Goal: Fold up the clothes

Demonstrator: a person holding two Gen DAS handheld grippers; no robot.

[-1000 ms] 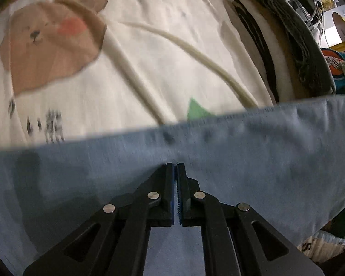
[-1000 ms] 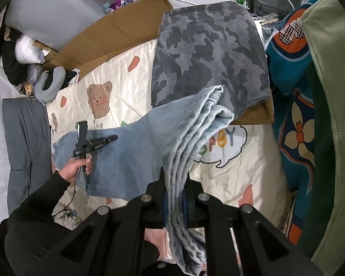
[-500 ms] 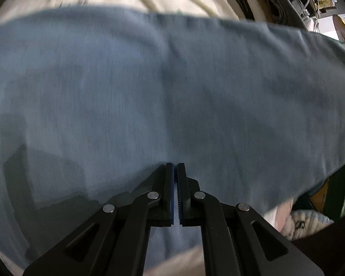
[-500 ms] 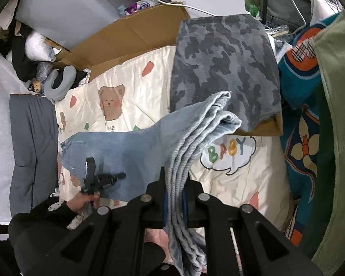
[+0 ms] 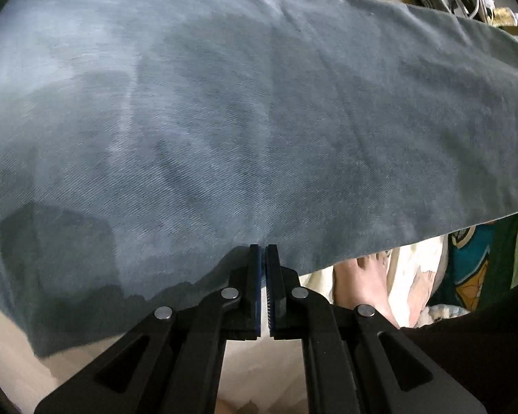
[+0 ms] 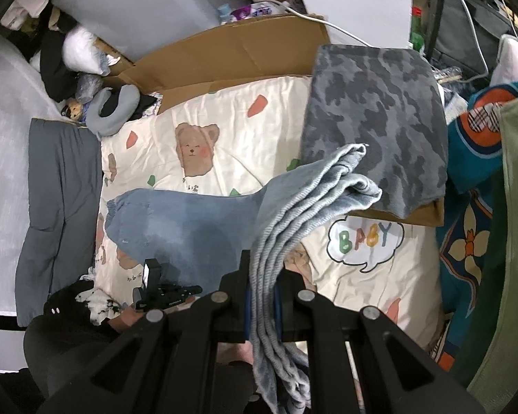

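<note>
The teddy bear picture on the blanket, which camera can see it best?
The right wrist view. The teddy bear picture shows whole on the cream blanket there. The left wrist view shows none of it: the blue garment fills that view.

Blue denim garment (image 6: pixel 190 220): light-washed, faded in patches, one elasticated cuffed end spread flat on the bed quilt, ahead and left of the right jaws. Its other end is gathered into several stacked folds, rising between the right jaws and drooping forward past them. Seen from the left wrist, the same denim garment (image 5: pixel 245 110) stretches broadly ahead of the left jaws, its near edge meeting their tips.
</note>
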